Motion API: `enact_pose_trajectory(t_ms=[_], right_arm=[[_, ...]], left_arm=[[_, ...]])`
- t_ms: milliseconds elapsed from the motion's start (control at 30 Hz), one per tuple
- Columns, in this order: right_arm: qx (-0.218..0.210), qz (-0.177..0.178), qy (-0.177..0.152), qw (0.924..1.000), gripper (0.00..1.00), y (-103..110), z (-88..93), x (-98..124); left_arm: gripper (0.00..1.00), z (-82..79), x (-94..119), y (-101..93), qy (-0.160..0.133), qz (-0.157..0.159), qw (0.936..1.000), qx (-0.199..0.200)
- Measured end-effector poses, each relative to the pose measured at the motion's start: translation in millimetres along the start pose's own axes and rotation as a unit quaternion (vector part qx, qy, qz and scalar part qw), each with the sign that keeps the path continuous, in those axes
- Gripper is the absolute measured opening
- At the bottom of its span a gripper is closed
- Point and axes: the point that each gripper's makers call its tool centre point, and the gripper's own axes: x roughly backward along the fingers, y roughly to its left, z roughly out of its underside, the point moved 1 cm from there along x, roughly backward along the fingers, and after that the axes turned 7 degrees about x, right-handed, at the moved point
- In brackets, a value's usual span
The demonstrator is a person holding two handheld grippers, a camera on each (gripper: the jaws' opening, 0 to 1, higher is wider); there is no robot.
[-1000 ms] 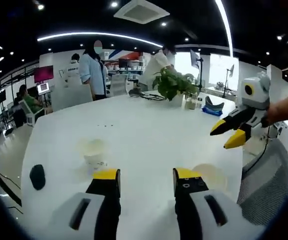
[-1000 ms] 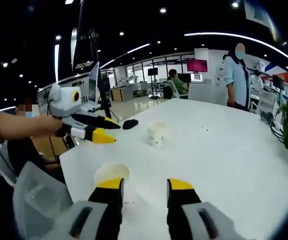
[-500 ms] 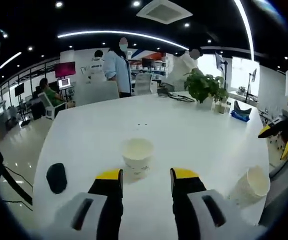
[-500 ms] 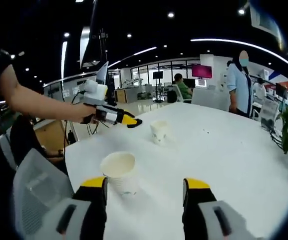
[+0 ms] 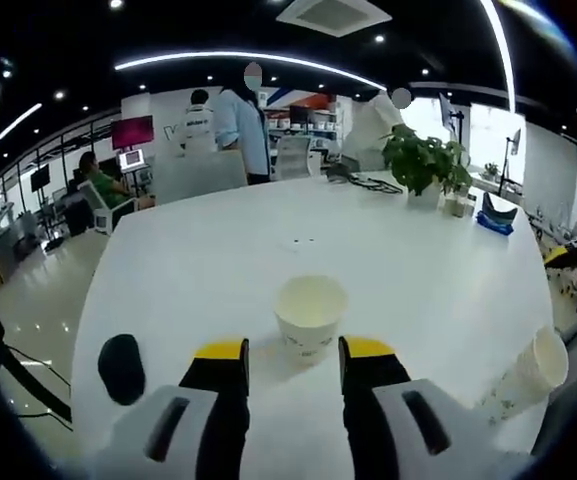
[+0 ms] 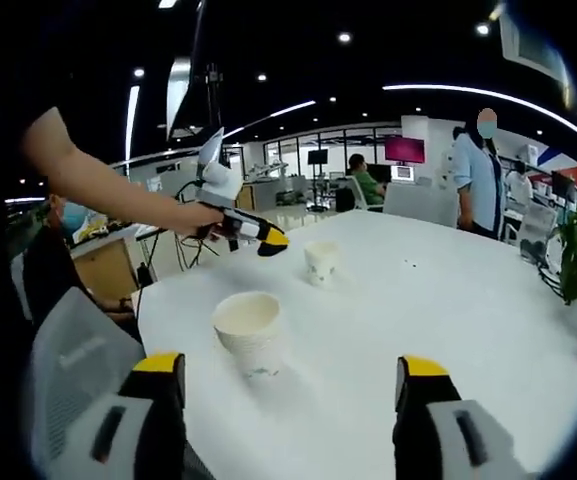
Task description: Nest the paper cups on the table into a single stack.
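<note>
Left gripper point(image 5: 293, 350) hangs low over the white table point(image 5: 208, 260) with its 2 yellow-tipped jaws apart and nothing between them; a paper cup point(image 5: 310, 316) stands upright just beyond the tips, mouth up, a small print on its side; a second paper cup point(image 5: 528, 372) sits near the table's right edge in this view, well apart from the first, looking tilted by the lens; a black mouse point(image 5: 121, 367) lies on the table to the left of the jaws; a potted plant point(image 5: 423, 165) stands at the far side, with people behind it. Right gripper point(image 6: 293, 375) is spread wide and empty; the near cup point(image 6: 249, 333) stands upright between and beyond its jaws, the far cup point(image 6: 321, 263) sits further back, and the left gripper point(image 6: 260, 237) hovers just beside it, held by a bare arm point(image 6: 98, 190).
</note>
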Motion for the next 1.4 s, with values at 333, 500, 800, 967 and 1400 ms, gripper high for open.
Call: enact_pose_trajectory(t_ms=[333, 500, 800, 967, 1400], right_arm=[[-0.012, 0.003, -0.005, 0.9999, 0.97, 4, 17.1, 12], [-0.009, 0.013, -0.01, 0.9998, 0.99, 2, 23.1, 15], [-0.028, 0.05, -0.011, 0.9983, 0.96, -7, 32.3, 18], [-0.029, 0.056, -0.01, 0.998, 0.95, -10, 34.6, 16], [-0.007, 0.041, 0.002, 0.9991, 0.91, 1, 35.5, 11]], left_arm=[[0.31, -10.9, -24, 1.0, 0.006, 0.005, 1.0, 0.002], [0.29, -10.5, -36, 7.5, 0.018, -0.002, 0.9998, 0.009], [0.25, -4.4, -54, 24.4, 0.04, -0.011, 0.9989, 0.021], [0.21, -3.9, -63, 28.1, 0.049, -0.017, 0.9982, 0.032], [0.14, -2.4, -78, 21.3, 0.069, -0.01, 0.9975, 0.011]])
